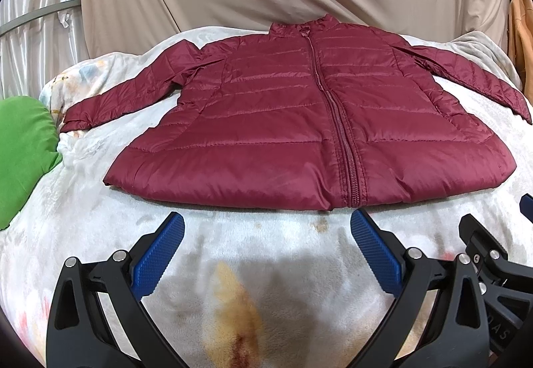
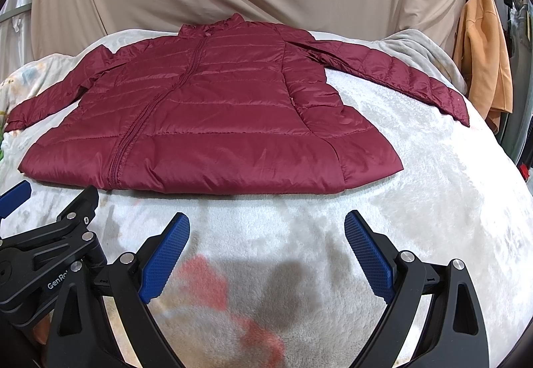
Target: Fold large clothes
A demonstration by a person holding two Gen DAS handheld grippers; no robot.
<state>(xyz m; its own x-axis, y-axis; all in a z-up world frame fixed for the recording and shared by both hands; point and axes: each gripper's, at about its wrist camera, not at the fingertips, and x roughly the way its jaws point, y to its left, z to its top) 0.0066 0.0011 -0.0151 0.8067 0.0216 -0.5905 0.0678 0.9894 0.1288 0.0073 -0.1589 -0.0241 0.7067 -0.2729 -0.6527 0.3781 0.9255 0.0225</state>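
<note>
Nearest, both tongs hover over the white fleece blanket (image 1: 100, 234), side by side: the left gripper (image 1: 268, 228) and right gripper (image 2: 266, 228) each spread wide, holding and touching nothing. At 12 o'clock beyond them the maroon puffer jacket (image 1: 283, 121) lies flat, zipped, sleeves out toward 10 and 2. It looks light, soft and slippery; pinching a cuff or hem corner seems safest.
</note>
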